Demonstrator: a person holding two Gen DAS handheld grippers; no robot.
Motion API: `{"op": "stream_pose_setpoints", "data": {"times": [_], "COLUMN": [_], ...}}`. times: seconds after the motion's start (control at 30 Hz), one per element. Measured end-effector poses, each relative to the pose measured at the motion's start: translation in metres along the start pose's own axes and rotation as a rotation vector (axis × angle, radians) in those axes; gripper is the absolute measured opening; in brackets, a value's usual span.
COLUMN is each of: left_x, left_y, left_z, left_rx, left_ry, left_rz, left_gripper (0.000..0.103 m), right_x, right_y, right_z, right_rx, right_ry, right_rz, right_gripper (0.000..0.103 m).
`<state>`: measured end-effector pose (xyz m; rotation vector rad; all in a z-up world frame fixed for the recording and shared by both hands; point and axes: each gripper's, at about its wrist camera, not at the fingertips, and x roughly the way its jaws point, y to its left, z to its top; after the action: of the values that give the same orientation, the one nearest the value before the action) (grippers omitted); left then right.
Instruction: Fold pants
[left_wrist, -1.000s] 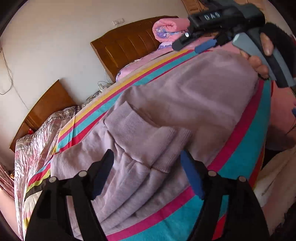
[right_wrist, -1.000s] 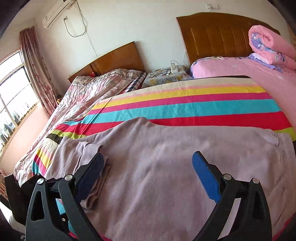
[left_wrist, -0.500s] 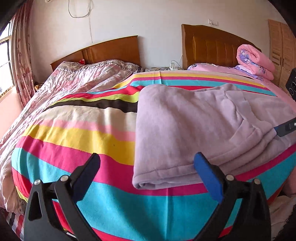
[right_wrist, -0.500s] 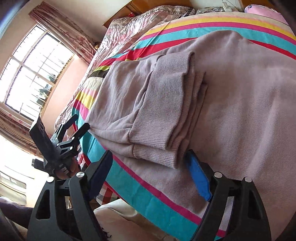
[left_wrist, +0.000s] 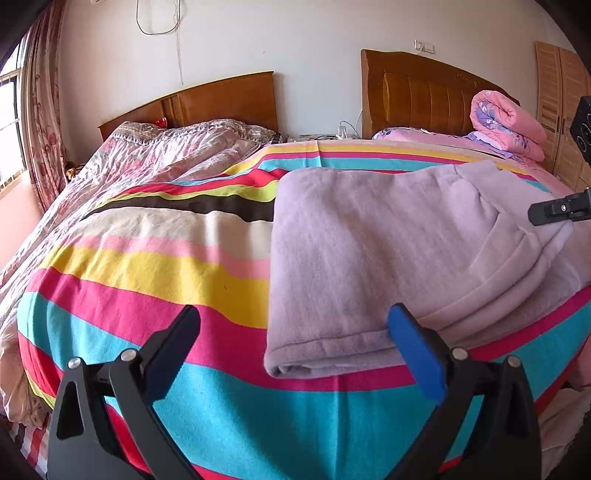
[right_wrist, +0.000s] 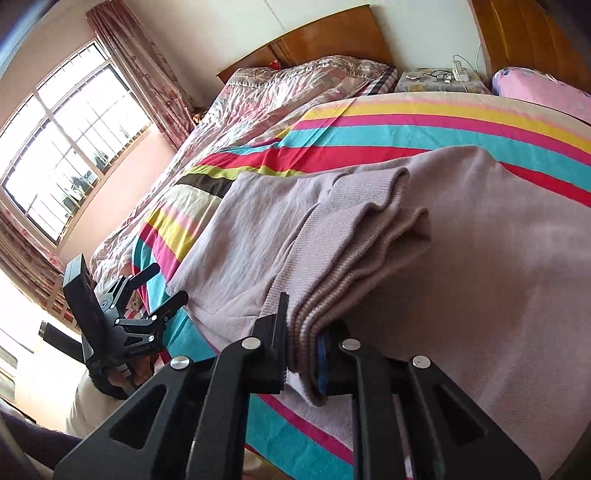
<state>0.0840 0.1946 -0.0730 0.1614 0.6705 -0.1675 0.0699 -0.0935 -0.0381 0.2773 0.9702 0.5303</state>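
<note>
We see the pants (left_wrist: 369, 236), a soft lilac pair, lying folded over themselves on the striped blanket (left_wrist: 155, 266) that covers the bed, close to its near edge. The fold makes a thick rounded edge on the side towards our left gripper (left_wrist: 295, 343), and the ribbed cuffs (right_wrist: 354, 229) lie stacked in layers on top of the wider part. Our left gripper hangs over the blanket with its jaws wide apart, one finger over the stripes and the other at the front edge of the pants, nothing pinched. Our right gripper (right_wrist: 301, 350) is closing, and the layered cuffs sit squeezed between its pads. There are no containers here; a rolled pink quilt (left_wrist: 506, 122) rests by the headboard (left_wrist: 424, 92).
</note>
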Motion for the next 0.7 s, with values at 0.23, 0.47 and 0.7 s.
{"op": "stream_pose_setpoints", "data": {"times": [0.23,0.47,0.7], "left_x": [0.000,-0.032,0.033], "left_y": [-0.008,-0.008,-0.033], "left_z": [0.006,0.053,0.149], "left_rx": [0.043,0.004,-0.112], "left_ry": [0.016,-0.072,0.081], "left_rz": [0.023,0.015,-0.278], "left_gripper": [0.102,0.102,0.102], "right_x": [0.013,-0.008,0.003], "right_y": [-0.037,-0.049,-0.013], "right_z": [-0.026,-0.019,0.024], "right_rx": [0.072,0.042,-0.288], "right_ry": [0.039,-0.014,-0.081], "right_rz": [-0.034,-0.122,-0.161], "right_gripper": [0.015,0.066,0.066]}}
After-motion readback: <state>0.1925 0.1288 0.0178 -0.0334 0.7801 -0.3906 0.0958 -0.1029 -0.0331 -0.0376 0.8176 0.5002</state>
